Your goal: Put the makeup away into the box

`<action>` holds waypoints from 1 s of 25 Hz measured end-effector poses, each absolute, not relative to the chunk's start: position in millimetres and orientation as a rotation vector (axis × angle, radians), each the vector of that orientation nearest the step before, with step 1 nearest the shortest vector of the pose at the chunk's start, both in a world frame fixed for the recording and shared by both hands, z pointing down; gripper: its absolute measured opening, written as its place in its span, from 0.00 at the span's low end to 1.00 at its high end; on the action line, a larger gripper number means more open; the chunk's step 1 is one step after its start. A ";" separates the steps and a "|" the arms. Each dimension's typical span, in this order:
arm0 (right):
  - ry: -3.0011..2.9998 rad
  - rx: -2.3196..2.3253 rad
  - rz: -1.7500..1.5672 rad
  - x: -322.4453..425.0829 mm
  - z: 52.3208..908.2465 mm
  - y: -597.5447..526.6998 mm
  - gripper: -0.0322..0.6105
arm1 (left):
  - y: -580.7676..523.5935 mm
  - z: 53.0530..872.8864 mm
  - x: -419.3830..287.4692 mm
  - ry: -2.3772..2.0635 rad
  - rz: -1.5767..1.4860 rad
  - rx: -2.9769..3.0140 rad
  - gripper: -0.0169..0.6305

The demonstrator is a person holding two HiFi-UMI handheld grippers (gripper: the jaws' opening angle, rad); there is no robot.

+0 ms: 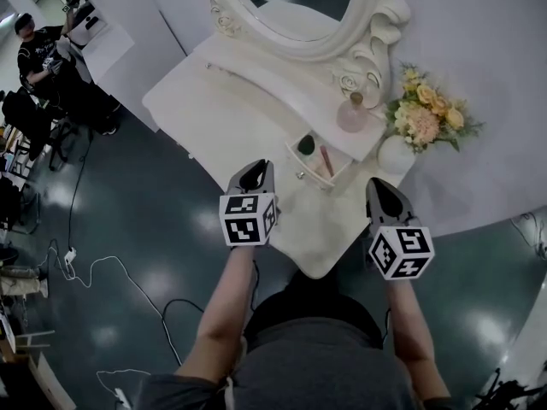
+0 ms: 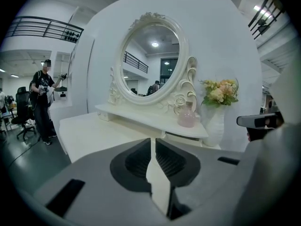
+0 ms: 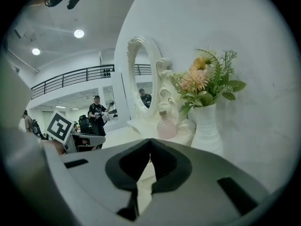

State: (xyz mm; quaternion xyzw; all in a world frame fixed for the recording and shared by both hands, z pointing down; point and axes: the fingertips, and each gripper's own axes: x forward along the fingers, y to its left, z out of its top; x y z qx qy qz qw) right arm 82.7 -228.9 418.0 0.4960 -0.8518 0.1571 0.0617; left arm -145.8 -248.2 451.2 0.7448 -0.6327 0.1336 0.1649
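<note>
The small white drawer box (image 1: 313, 177) stands pulled out of the vanity table (image 1: 214, 118) under the mirror shelf. Inside it lie a green compact (image 1: 306, 146) and a thin red stick (image 1: 327, 161). My left gripper (image 1: 255, 169) hovers over the table's front edge, just left of the drawer and near it. In its own view the left gripper (image 2: 151, 142) has its jaws together with only a thin slit and nothing between them. My right gripper (image 1: 379, 186) hangs to the drawer's right; the right gripper (image 3: 150, 141) is shut and empty.
A pink bottle (image 1: 351, 114) stands on the shelf beside the oval mirror (image 1: 299, 7). A white vase of flowers (image 1: 425, 114) sits at the table's right end by the wall. A person (image 1: 38, 54) stands far off at the left; cables lie on the floor.
</note>
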 end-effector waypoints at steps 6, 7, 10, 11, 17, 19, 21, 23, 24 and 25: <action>-2.579 1.481 0.459 74.3 417.2 -226.5 0.05 | -239.0 449.7 -160.8 -1.830 0.340 2.102 0.04; -2.578 1.481 0.457 73.4 417.0 -226.2 0.05 | -237.7 449.4 -162.8 -1.833 0.333 2.100 0.04; -2.575 1.475 0.453 71.0 417.0 -225.3 0.05 | -234.0 448.8 -168.2 -1.841 0.313 2.091 0.04; -2.575 1.471 0.452 70.1 417.1 -225.3 0.05 | -232.9 448.8 -170.1 -1.844 0.308 2.087 0.04; -2.570 1.455 0.466 65.3 421.2 -226.8 0.05 | -226.9 451.3 -181.5 -1.850 0.268 2.053 0.04; -2.569 1.449 0.471 63.7 422.6 -227.0 0.05 | -224.4 452.7 -184.6 -1.852 0.266 2.041 0.04; -2.570 1.442 0.470 61.9 423.3 -227.3 0.05 | -222.6 453.7 -187.1 -1.856 0.268 2.035 0.04; -2.573 1.434 0.459 60.2 423.2 -227.2 0.05 | -221.3 454.2 -189.0 -1.859 0.270 2.030 0.04; -2.573 1.430 0.453 59.7 423.2 -227.1 0.05 | -220.8 454.4 -189.6 -1.861 0.270 2.027 0.04; -2.574 1.426 0.447 59.3 423.1 -227.1 0.05 | -220.5 454.5 -190.1 -1.862 0.269 2.025 0.04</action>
